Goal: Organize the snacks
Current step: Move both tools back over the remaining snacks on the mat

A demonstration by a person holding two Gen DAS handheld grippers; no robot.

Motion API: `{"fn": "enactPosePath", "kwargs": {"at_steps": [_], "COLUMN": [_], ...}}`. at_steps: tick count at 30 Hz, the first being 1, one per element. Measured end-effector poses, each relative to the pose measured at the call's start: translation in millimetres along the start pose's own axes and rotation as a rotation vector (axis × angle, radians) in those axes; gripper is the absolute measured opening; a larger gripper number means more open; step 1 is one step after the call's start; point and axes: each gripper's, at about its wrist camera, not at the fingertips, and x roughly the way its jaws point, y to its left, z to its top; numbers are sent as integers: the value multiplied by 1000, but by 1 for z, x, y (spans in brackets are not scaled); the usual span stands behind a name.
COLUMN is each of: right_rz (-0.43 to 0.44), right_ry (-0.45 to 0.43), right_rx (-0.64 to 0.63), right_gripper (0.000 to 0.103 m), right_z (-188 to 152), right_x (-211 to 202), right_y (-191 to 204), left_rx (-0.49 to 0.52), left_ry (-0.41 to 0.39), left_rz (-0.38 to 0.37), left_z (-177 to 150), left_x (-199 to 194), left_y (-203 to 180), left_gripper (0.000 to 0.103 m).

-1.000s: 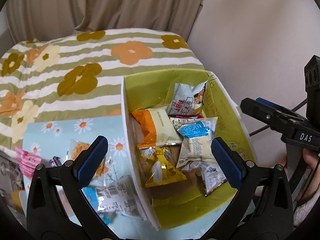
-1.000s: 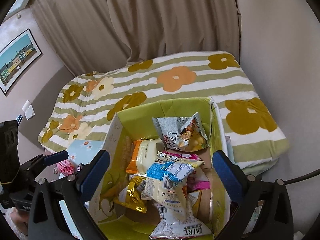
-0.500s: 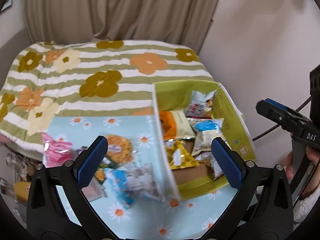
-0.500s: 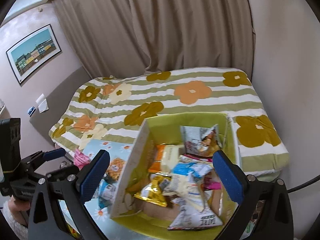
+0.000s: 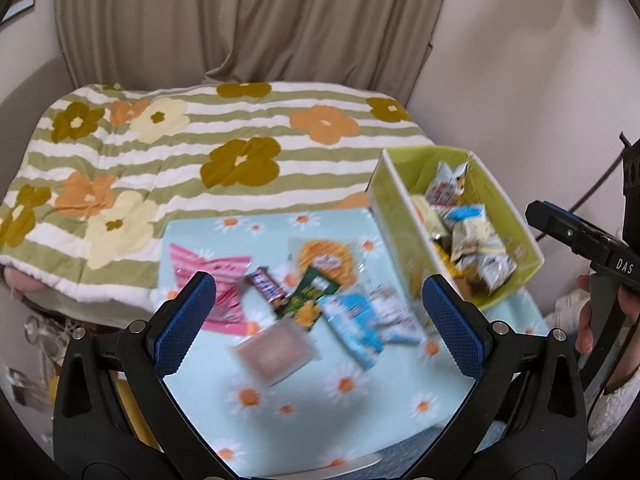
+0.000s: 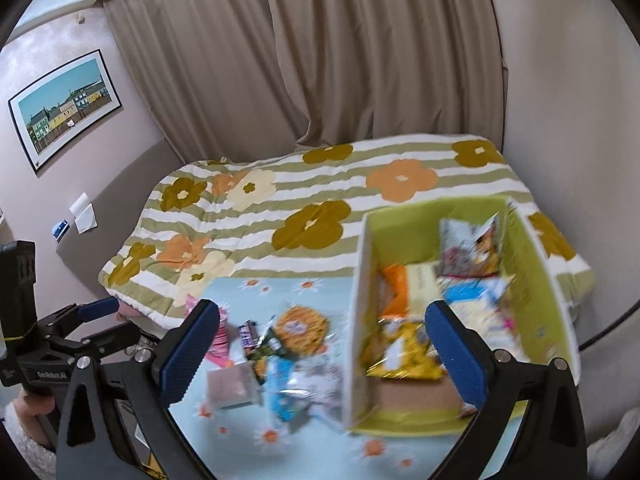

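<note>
Both grippers hang above a small table spread with a pale blue daisy-print cloth [image 5: 280, 400], each with its blue-padded fingers spread wide and nothing between them. The left gripper [image 5: 320, 322] looks straight down over the loose snacks left on the cloth: a pink foil packet [image 5: 208, 268], a dark chocolate bar wrapper [image 5: 267, 285], a round orange-printed cookie pack [image 5: 326, 260], a green-and-yellow sachet [image 5: 310, 300], a blue-and-white pouch [image 5: 356, 326] and a flat pinkish-grey block [image 5: 276, 354], which is too blurred to identify. The lime-green open cardboard box [image 5: 524, 236], already holding several packets, stands at the cloth's right edge, to the right of this claw.

The right gripper [image 6: 320, 356] straddles the box's white left wall [image 6: 358, 320], with the loose pile lying to its left.

The pile sits almost directly under the left gripper, so that hand is judged the nearer one for the next pick. The blue-and-white pouch's long axis runs diagonally, from upper left to lower right in the left wrist view, so a grasp would likely need the fingers set across that line before carrying it right to the box
</note>
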Motion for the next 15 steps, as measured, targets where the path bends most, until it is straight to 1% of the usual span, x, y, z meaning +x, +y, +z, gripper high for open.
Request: {"fn": "enactPosePath", "kwargs": {"at_steps": [4,6,11,13,15], "right_rz": [-25,-69,-120,-125,-129], "right_ry": [-1,12,55,78,99], "right_rx": [33,56,94,121,146], "right_gripper": [102,102,102,102,102], "right_z": [-20,-31,-54,-66,-76], "right_x": [4,10,29,38,44], "right_y": [24,35,45,48,47], "left_rx": [21,48,148,175,198], "left_ry": [33,61,99,127,173], "left_rz": [-34,-66,-102,-129,-153], "left_z": [-16,-23,-37,-43,-49], "left_x": [3,7,23,34,50], "left_y": [26,34,39,41,42], "left_gripper": [103,103,103,102,102]}}
